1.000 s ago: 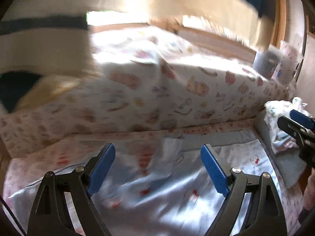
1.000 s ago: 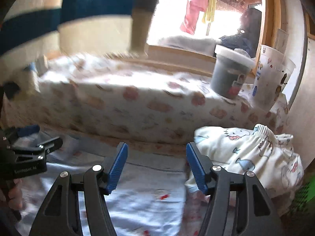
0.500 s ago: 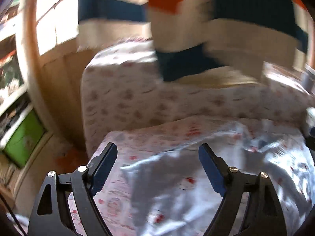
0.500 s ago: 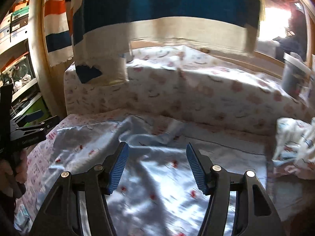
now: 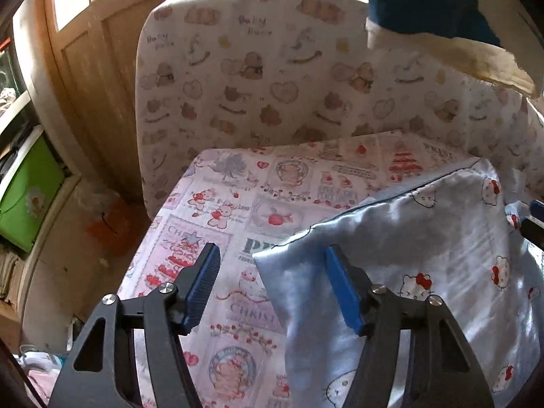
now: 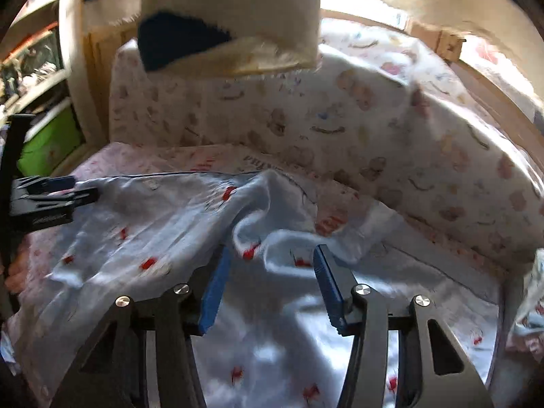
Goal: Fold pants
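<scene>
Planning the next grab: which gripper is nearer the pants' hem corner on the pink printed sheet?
Left. The left gripper has its open jaws straddling the hem corner of the pants. The right gripper hovers over the bunched middle.

Pants (image 5: 425, 238): pale blue, white cat faces with red bows. Sheet (image 5: 258, 183): pink-white, red Christmas prints. Cushion (image 5: 272, 78): cream, brown bears. Bin (image 5: 23, 193): green.

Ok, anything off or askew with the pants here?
Yes: the pants aren't lying flat. In the right wrist view a ridge of bunched fabric stands up mid-garment, ahead of the open right gripper. No visible damage.
</scene>
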{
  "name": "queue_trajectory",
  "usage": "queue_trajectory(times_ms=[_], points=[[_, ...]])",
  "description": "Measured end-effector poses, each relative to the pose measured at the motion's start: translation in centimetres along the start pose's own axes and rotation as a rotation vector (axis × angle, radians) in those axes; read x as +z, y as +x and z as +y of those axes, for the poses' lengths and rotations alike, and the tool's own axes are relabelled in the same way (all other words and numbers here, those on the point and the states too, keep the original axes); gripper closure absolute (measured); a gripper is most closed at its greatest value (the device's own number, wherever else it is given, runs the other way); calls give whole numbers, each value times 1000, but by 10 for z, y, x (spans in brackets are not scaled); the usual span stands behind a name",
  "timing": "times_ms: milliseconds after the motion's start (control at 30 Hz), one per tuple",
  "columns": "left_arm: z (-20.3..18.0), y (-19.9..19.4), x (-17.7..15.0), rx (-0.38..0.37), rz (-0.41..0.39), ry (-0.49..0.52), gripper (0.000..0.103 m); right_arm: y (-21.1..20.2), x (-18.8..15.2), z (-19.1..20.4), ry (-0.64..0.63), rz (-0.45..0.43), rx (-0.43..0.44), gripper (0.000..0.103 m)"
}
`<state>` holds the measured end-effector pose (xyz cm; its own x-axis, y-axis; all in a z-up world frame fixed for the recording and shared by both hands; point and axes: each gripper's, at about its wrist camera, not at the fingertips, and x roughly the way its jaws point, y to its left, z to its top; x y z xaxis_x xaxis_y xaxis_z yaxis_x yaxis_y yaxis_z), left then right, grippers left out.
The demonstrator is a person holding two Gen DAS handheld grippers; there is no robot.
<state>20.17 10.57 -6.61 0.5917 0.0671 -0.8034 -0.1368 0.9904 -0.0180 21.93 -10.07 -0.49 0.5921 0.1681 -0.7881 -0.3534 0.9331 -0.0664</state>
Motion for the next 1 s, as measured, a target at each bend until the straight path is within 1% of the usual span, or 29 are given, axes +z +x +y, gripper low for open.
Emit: queue_trajectory(times_ms=[100,133,167,200,233,267,300,367,433,533,600,700,767,800,867,900,933,967,1000], points=[[7,8,0,-40,12,-26,41,21,11,6,-21,18,7,51],[9,8,0,-53,3,-31,43,28,12,7,-22,34,5,55],[10,7,-1,-71,0,-29,49,35,12,8,-20,55,10,68],[12,6,-1,-96,6,-24,75,41,11,7,-16,89,26,78],[14,4,-1,-124,10,-29,100,46,8,6,-4,116,46,100],[18,0,-2,-165,8,-47,101,46,5,3,14,116,50,100],[21,-6,-3,-181,-9,-58,101,42,1,-1,36,92,61,100],[23,-20,-7,-180,-39,-49,101,30,-6,-9,67,65,90,100],[23,-34,-12,-182,-60,-21,101,15,-17,-18,87,62,119,100],[17,-57,-28,-187,-85,49,101,-7,-35,-28,69,60,142,100],[12,-69,-40,-195,-78,81,101,-24,-49,-31,46,58,140,100],[4,-85,-65,-191,-63,137,101,-48,-70,-35,36,70,164,100],[-1,-92,-82,-181,-54,180,101,-58,-83,-35,26,96,190,100],[-5,-94,-91,-184,-43,196,101,-61,-90,-33,-5,100,194,100],[-11,-95,-105,-197,-13,230,101,-69,-104,-29,-52,111,162,100],[-13,-95,-111,-192,0,246,100,-72,-108,-27,-69,110,147,100],[-15,-95,-117,-186,6,258,96,-74,-109,-25,-75,106,132,100],[-16,-97,-121,-180,-2,266,95,-76,-110,-25,-70,108,119,97],[-16,-99,-123,-176,-16,270,86,-78,-109,-26,-54,111,117,95]])
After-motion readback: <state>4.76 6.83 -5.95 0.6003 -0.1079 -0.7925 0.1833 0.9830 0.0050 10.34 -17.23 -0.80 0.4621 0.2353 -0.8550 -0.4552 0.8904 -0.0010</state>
